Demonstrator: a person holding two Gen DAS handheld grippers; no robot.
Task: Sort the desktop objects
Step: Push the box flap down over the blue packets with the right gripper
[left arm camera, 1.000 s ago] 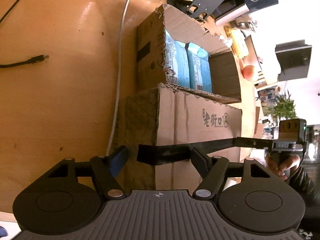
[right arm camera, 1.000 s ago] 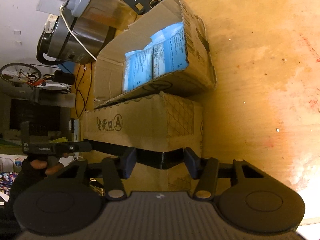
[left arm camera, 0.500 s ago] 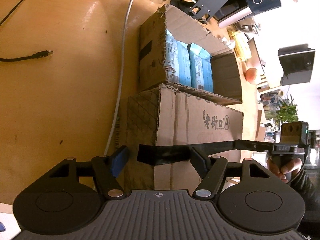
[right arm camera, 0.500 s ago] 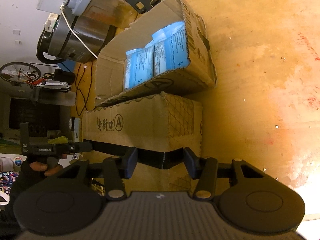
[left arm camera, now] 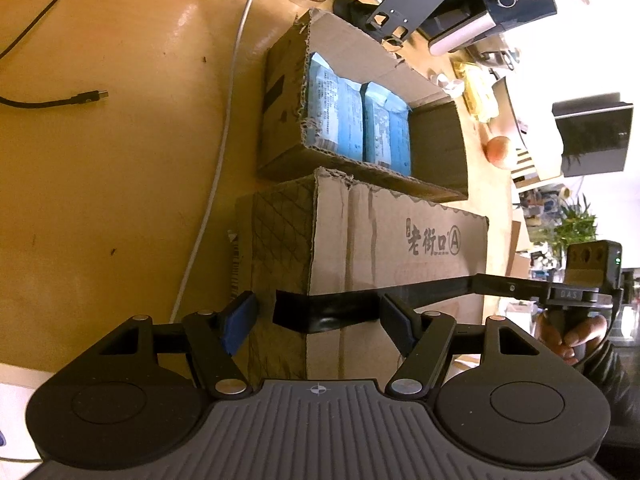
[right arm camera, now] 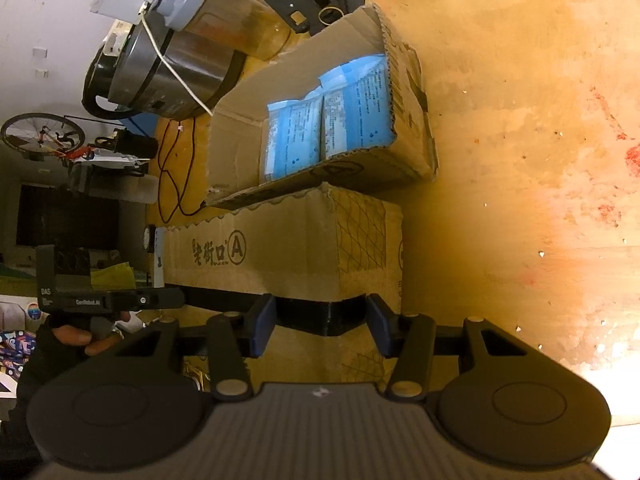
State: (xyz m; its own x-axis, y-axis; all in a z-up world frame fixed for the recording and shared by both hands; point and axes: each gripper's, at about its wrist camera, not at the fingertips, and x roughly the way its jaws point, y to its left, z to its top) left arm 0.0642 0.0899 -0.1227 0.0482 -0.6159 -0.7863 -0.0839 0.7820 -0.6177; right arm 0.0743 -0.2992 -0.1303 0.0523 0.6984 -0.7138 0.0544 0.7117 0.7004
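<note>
We hold the closed carton [left arm camera: 396, 248] between both tools: left tool [left arm camera: 316, 316] and right tool [right arm camera: 320, 320] gape wide, gripping nothing. It sits against the open box [right arm camera: 332, 128] of blue packets [left arm camera: 360, 120]. Progress unclear.

We saw warm, yellowish light with glare patches on the wooden table [left arm camera: 120, 140], blown-out white at the corners, strong fisheye bending, and soft edges.
</note>
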